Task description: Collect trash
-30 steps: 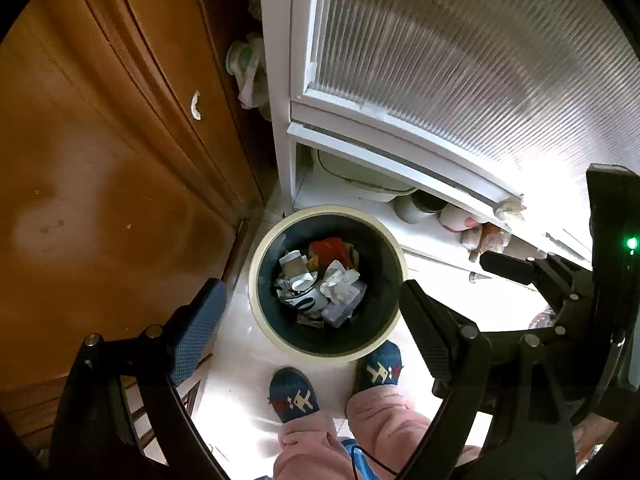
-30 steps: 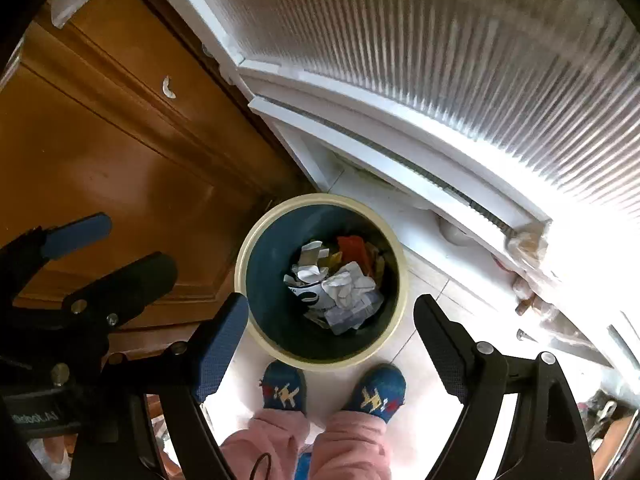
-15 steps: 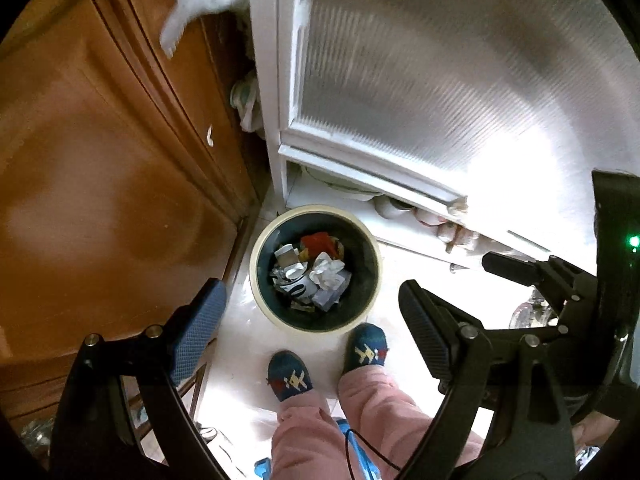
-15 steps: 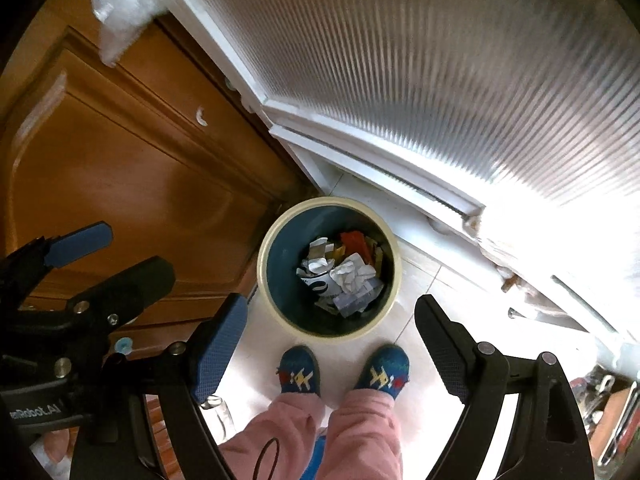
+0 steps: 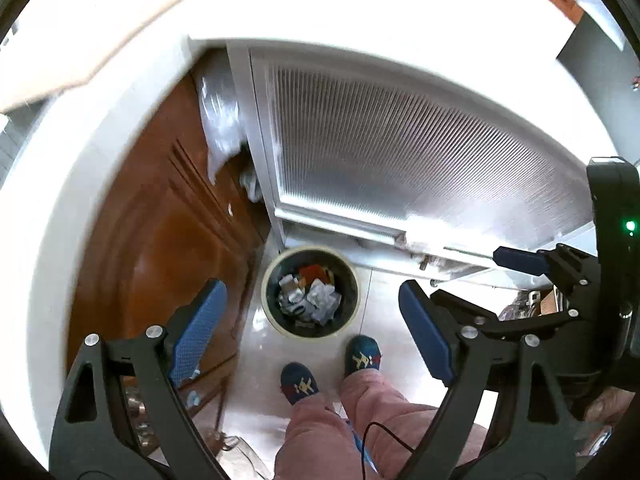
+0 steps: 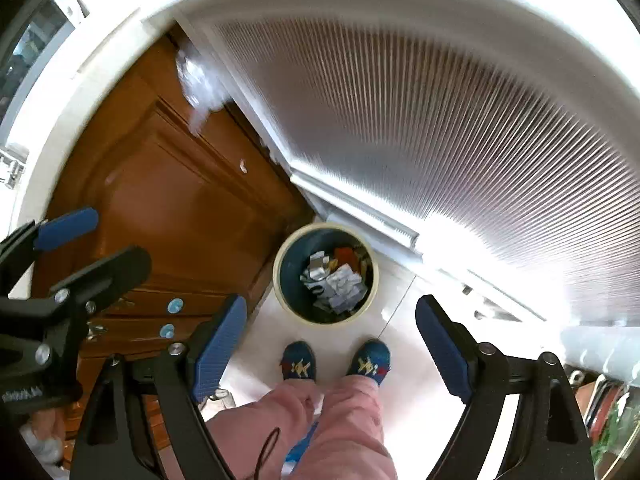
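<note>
A round dark bin with a cream rim [image 5: 267,280] stands on the pale floor far below, holding crumpled white paper [image 5: 322,300] and a red scrap [image 5: 313,271]. It also shows in the right wrist view [image 6: 374,268]. My left gripper [image 5: 312,332] is open and empty, high above the bin. My right gripper [image 6: 328,344] is open and empty, also high above it. Each gripper shows at the edge of the other's view.
Brown wooden cabinet doors [image 5: 160,240] stand left of the bin. A white ribbed-glass door [image 5: 400,152] stands behind it. A white counter edge [image 5: 80,152] curves across the upper left. The person's pink trousers and blue slippers [image 5: 362,354] are by the bin.
Both grippers have risen well away from the bin, which now looks much smaller. The counter edge has come into view. Both grippers stay open.
</note>
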A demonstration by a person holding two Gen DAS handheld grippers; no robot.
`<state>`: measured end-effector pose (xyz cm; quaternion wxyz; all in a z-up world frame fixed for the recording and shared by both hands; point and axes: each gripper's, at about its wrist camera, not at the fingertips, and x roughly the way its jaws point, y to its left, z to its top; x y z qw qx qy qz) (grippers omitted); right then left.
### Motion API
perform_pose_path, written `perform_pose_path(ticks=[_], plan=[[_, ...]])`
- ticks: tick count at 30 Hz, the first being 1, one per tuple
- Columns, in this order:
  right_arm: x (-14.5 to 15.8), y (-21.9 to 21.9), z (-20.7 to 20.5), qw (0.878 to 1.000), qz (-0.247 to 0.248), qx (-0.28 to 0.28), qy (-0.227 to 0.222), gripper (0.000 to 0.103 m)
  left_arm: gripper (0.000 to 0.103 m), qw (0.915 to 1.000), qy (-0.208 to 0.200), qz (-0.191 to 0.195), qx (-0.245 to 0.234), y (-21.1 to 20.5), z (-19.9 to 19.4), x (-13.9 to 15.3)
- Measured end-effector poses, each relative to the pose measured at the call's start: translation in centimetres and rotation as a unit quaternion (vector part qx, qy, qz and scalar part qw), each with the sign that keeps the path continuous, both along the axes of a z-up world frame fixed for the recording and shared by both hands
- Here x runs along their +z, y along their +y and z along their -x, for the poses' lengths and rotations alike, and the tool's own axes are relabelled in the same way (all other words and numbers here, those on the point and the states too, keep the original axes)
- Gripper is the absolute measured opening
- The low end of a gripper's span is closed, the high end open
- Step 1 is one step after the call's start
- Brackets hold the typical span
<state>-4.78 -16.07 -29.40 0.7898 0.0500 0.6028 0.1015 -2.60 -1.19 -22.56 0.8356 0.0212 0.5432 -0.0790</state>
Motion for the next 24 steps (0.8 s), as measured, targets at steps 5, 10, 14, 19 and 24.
perform_pose_path(ticks=[5,10,14,19,24], plan=[[6.5,-0.8,0.5,0.999,0.004,-0.003,-0.037,0.088,0.086,0.9992,-0.039,-0.002,0.011,0.5,0.2,5.8],[12.7,-1.5,0.4,0.997,0.0,-0.005,-0.081,0.088,0.086,0.9963,-0.085,-0.005,0.015,1.0,0.4,11.0],[17.6,-2.0,0.1,0.993,-0.007,-0.012,-0.117,0.088,0.086,0.9934,-0.114,-0.004,0.012,1.1,0.6,14.9],[23.3,-2.7,-0.1,0.987,-0.017,-0.029,-0.157,0.088,0.086,0.989,-0.148,0.004,0.008,1.0,1.2,19.5],[28.0,-3.2,0.4,0.981,-0.031,-0.045,-0.184,0.088,0.086,0.9841,-0.177,0.003,0.013,0.4,2.1,23.5]])
